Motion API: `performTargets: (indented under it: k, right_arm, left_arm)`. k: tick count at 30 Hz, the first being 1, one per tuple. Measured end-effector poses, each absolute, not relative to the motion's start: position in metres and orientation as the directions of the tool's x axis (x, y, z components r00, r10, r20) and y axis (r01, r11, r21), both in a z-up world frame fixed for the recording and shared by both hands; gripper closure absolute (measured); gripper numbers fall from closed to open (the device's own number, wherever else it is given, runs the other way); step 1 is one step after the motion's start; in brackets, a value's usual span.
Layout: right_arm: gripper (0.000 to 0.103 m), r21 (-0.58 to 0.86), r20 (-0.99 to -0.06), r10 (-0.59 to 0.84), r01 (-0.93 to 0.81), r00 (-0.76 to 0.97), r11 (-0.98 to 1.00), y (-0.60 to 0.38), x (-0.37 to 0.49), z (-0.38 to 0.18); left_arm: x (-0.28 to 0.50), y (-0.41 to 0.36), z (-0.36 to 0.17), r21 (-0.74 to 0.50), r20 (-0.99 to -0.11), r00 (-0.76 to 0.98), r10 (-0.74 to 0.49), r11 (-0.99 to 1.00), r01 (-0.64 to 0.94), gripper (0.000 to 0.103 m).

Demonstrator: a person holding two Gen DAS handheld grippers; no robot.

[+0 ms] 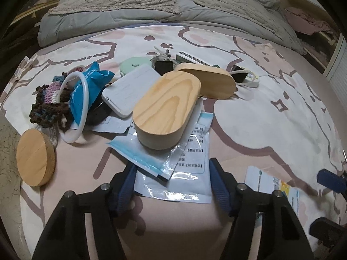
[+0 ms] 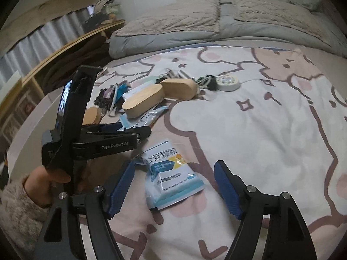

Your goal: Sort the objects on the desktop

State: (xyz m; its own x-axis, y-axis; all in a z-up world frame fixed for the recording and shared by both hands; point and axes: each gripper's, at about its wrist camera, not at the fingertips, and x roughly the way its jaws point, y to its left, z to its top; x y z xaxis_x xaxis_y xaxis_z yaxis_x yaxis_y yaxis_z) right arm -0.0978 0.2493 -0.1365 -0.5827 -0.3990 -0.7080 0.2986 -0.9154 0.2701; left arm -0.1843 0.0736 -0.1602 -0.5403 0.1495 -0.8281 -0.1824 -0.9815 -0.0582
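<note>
A pile of small objects lies on the patterned bed sheet. My left gripper (image 1: 172,171) is open, its fingers on either side of clear mask packets (image 1: 184,169) that lie under a wooden oval box (image 1: 167,110). A second wooden oval box (image 1: 208,80) lies behind it. My right gripper (image 2: 173,173) is open around a blue-white medicine sachet (image 2: 171,177) lying flat on the sheet. The left gripper also shows in the right wrist view (image 2: 130,133), and the sachet shows in the left wrist view (image 1: 273,184).
A round wooden lid (image 1: 35,157), a crocheted item (image 1: 51,104), a blue packet (image 1: 89,86), a white ring (image 1: 80,108), a white case (image 1: 130,88), black clips (image 1: 163,66) and a white round tin (image 2: 227,82) lie around. Folded grey quilts (image 1: 151,6) line the far side.
</note>
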Motion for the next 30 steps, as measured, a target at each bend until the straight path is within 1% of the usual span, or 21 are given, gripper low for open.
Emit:
performTargets:
  k: [4,10,14,18,22,24,30]
  right_arm:
    - [0.025,0.219,-0.734,-0.368,0.314,-0.571,-0.924,0.242,-0.104,-0.147]
    - [0.025,0.210,-0.767,-0.383,0.363,-0.515,-0.908,0.229,-0.112,-0.159]
    - [0.025,0.190,-0.789,-0.366,0.371,-0.493,-0.909,0.223,-0.116,-0.165]
    - [0.025,0.185,-0.795,-0.360,0.370,-0.488,-0.910,0.221,-0.119,-0.168]
    - [0.024,0.134,-0.808,-0.321,0.376,-0.494,-0.917,0.212,-0.123,-0.171]
    - [0.021,0.110,-0.813,-0.304,0.381,-0.497,-0.918,0.208,-0.125,-0.173]
    - [0.021,0.064,-0.817,-0.268,0.383,-0.510,-0.922,0.203,-0.128,-0.176]
  left_arm:
    - [-0.175,0.067,-0.158,-0.059,-0.829,-0.536,0.159,-0.978,-0.200,0.041]
    - [-0.159,0.057,-0.155,-0.066,-0.835,-0.523,0.168,-0.976,-0.208,0.042]
    - [-0.146,0.052,-0.153,-0.078,-0.841,-0.511,0.177,-0.975,-0.210,0.042]
    - [-0.131,0.046,-0.151,-0.098,-0.848,-0.494,0.191,-0.973,-0.208,0.042]
    - [-0.114,0.042,-0.149,-0.107,-0.853,-0.482,0.200,-0.971,-0.214,0.043]
    - [-0.104,0.039,-0.148,-0.114,-0.855,-0.476,0.207,-0.970,-0.217,0.043]
    - [-0.076,0.033,-0.149,-0.122,-0.858,-0.465,0.220,-0.965,-0.232,0.043]
